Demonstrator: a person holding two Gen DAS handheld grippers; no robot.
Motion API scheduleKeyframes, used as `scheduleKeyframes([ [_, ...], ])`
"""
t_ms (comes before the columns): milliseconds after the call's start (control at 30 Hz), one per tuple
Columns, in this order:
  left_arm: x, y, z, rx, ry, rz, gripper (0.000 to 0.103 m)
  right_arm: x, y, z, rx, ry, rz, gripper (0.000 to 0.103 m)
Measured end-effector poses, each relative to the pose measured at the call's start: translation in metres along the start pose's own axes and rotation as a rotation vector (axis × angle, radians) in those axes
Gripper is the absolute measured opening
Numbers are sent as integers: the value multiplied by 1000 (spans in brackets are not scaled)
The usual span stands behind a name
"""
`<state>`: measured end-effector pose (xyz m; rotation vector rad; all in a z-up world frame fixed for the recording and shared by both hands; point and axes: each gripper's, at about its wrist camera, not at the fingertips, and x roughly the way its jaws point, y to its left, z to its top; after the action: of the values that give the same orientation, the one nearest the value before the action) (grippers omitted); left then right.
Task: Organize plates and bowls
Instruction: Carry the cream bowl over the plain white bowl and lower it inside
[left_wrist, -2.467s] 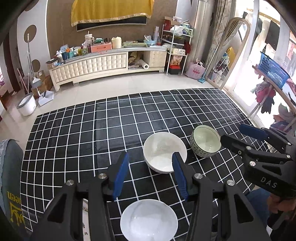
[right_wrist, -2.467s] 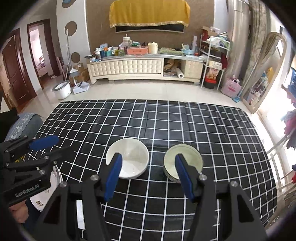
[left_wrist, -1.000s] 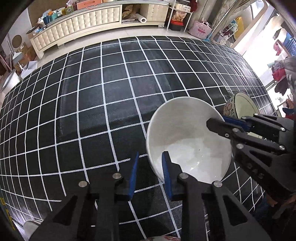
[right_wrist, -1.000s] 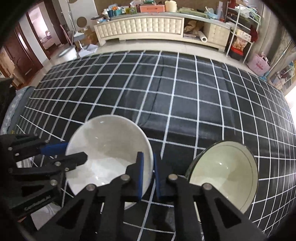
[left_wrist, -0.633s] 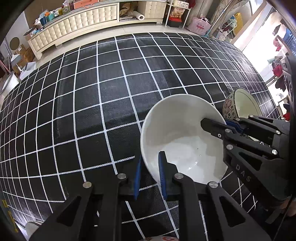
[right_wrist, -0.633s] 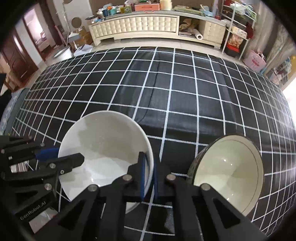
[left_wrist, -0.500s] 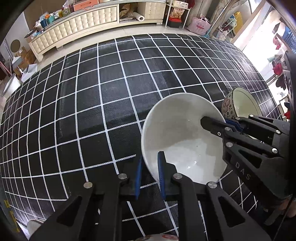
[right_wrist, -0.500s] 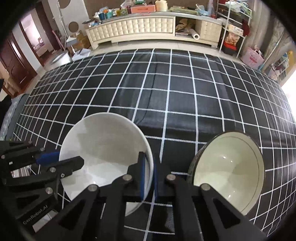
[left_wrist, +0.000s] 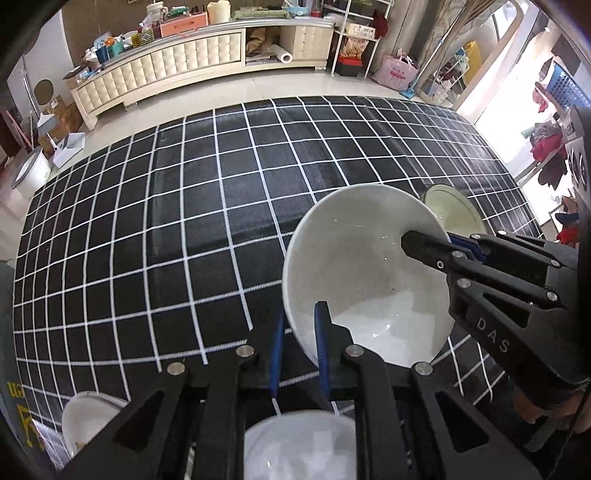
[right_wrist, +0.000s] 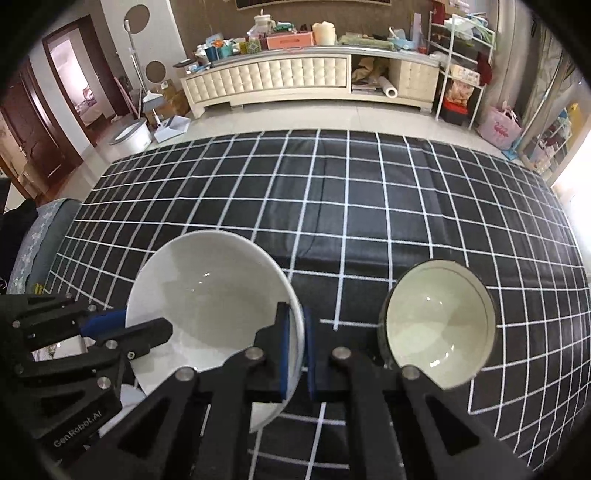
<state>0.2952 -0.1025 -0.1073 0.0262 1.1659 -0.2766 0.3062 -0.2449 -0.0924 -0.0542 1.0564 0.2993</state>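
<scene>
A large white bowl (left_wrist: 365, 269) is held tilted, above the black grid tablecloth (left_wrist: 184, 221). My left gripper (left_wrist: 300, 325) is shut on its near-left rim. My right gripper (left_wrist: 439, 240) reaches in from the right, shut on the opposite rim. In the right wrist view the same white bowl (right_wrist: 210, 295) has my right gripper (right_wrist: 295, 332) clamped on its right rim, and my left gripper (right_wrist: 122, 325) grips its left side. A patterned bowl (right_wrist: 439, 325) with a pale green inside stands on the cloth just right of it.
A smaller white bowl (left_wrist: 299, 446) sits below my left gripper near the table's front edge. A white plate (left_wrist: 88, 417) lies at the front left. The patterned bowl (left_wrist: 454, 214) is partly hidden behind the held bowl. A cream cabinet (right_wrist: 269, 85) lines the far wall.
Both grippers went from open to shut on the large white bowl's rim. Since half a second ago they have raised it off the cloth, and more of the room shows.
</scene>
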Motion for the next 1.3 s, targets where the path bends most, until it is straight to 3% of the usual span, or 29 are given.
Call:
scheduleKeyframes([
  [600,-71,12,-63,-32,-76,18,14,-55,44,-27,-52,-64,9,10],
  [1300,-56,28,-123,-74,-9,31,14,-36,82,-86,-54,31,34,10],
])
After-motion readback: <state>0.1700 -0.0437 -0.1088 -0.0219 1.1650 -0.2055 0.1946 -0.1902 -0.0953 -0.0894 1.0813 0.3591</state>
